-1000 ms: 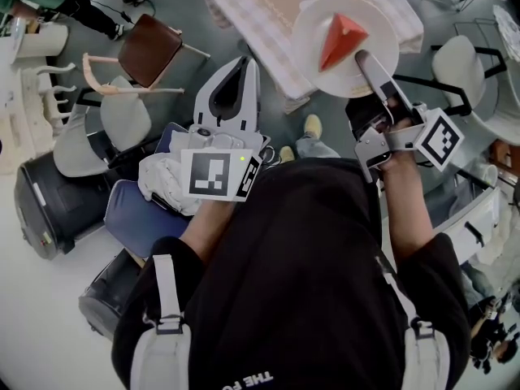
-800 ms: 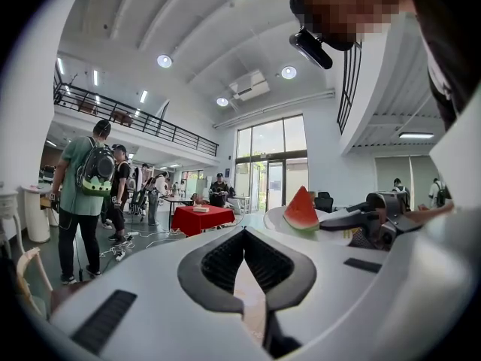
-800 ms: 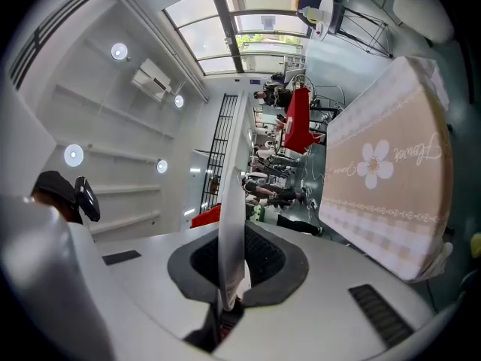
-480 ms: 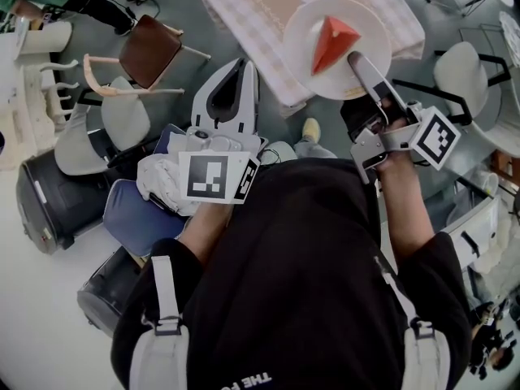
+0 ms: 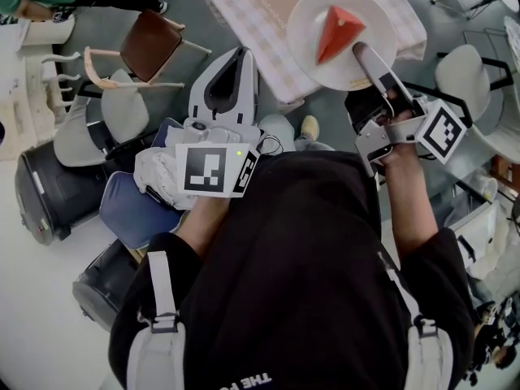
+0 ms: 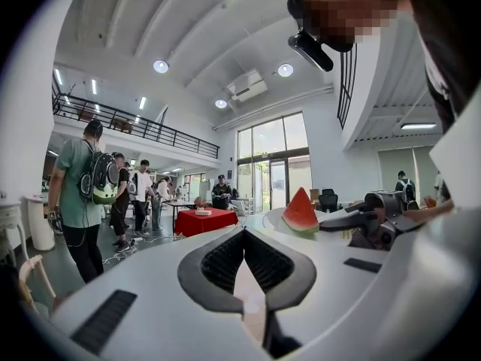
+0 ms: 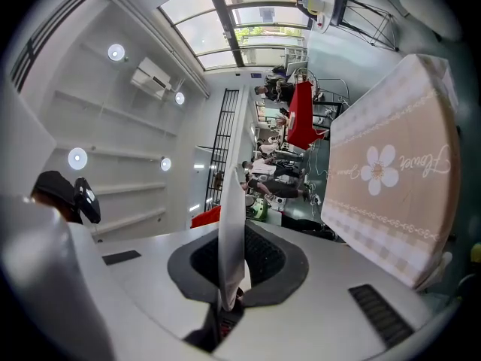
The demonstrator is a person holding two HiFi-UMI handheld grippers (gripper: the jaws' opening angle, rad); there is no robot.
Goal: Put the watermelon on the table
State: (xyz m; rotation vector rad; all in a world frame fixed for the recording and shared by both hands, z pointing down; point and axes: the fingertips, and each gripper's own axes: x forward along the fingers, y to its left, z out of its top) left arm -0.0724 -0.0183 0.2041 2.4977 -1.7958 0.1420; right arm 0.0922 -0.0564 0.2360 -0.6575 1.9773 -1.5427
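Observation:
A red wedge of watermelon (image 5: 337,32) stands on a white plate (image 5: 310,51). My right gripper (image 5: 363,54) is shut on the plate's near rim and holds it over the corner of the table with the checked pink cloth (image 5: 252,10). In the right gripper view the plate (image 7: 230,201) shows edge-on between the jaws, with the table (image 7: 391,171) to the right. My left gripper (image 5: 241,55) points at the table's near edge, shut and with nothing in it. The left gripper view shows the watermelon (image 6: 301,213) on the plate to its right.
A brown chair (image 5: 154,43) and pale chairs (image 5: 101,120) stand left of the table, and another white chair (image 5: 459,71) at the right. Black bins (image 5: 49,189) and a blue bag (image 5: 134,210) lie at the lower left. People (image 6: 83,194) stand far off by a red table (image 6: 201,220).
Both grippers have edged a little toward the table. The plate with the watermelon stays in the right gripper's grip.

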